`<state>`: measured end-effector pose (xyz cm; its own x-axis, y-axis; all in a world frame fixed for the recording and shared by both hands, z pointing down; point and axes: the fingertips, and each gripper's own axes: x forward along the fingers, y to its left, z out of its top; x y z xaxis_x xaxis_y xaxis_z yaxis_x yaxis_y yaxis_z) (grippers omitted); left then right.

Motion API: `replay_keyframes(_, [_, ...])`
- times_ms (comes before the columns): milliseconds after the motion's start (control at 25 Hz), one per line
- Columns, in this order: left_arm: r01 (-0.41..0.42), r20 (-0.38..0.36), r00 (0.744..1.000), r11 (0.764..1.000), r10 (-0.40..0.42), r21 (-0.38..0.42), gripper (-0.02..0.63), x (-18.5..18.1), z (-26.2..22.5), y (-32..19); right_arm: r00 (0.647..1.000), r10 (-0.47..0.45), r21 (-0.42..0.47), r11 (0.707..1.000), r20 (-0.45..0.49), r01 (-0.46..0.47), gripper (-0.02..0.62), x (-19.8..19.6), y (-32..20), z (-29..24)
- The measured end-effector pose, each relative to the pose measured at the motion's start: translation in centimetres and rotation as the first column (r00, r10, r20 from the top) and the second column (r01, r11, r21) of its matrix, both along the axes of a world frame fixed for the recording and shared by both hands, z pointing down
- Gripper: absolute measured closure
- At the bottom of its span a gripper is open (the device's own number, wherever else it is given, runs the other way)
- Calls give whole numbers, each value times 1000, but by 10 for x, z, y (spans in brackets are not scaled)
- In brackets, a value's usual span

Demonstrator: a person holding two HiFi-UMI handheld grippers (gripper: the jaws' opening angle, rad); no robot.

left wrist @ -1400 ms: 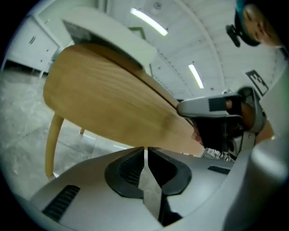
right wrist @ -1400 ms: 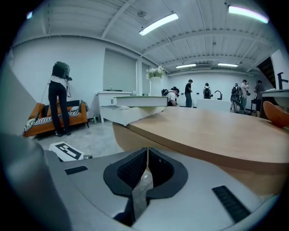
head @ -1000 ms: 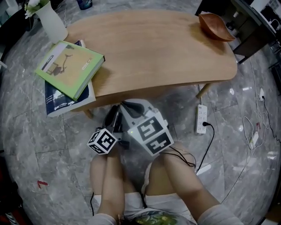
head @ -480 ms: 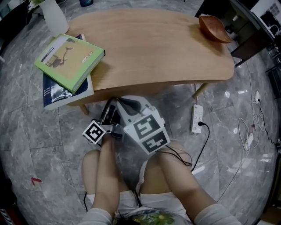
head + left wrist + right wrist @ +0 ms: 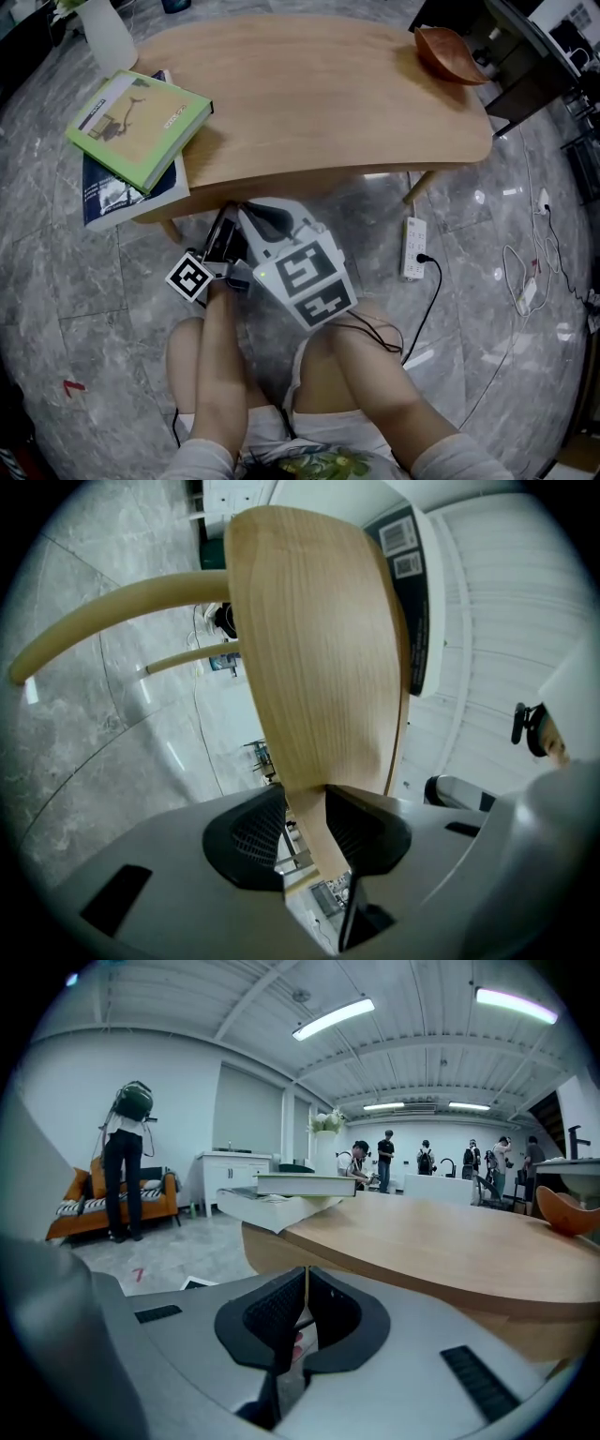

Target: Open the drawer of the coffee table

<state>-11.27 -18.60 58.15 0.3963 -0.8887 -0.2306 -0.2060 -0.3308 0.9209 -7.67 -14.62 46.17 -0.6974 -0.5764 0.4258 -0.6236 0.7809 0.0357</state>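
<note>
Wooden drawer (image 5: 307, 829) between closing left jaws

The left tongs (image 5: 306, 803) have rolled about their own axis. Their marker cube (image 5: 190, 278) showed two faces a second ago and now shows one, set like a diamond. It has also drawn off toward 10 o'clock from the right tongs (image 5: 305, 1279). The left jaws opened wider and have just been closing again, and the edge of the table (image 5: 319, 103) is between them, touching both pads. In the head view the books (image 5: 141, 127), table and power strip (image 5: 412, 248) have slid slightly toward 11 o'clock.
</note>
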Motion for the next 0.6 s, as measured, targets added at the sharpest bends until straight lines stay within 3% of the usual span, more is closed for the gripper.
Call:
replay_keyframes(320, [8,50,999,1000,-9,21,505,0,3,2,1000,4,14,1000,-12,-4,572,9,3,-3])
replay_keyframes(600, [5,152,988,1000,-5,-2,527,1,8,7,1000,10,14,1000,5,-10,572,14,0,-7])
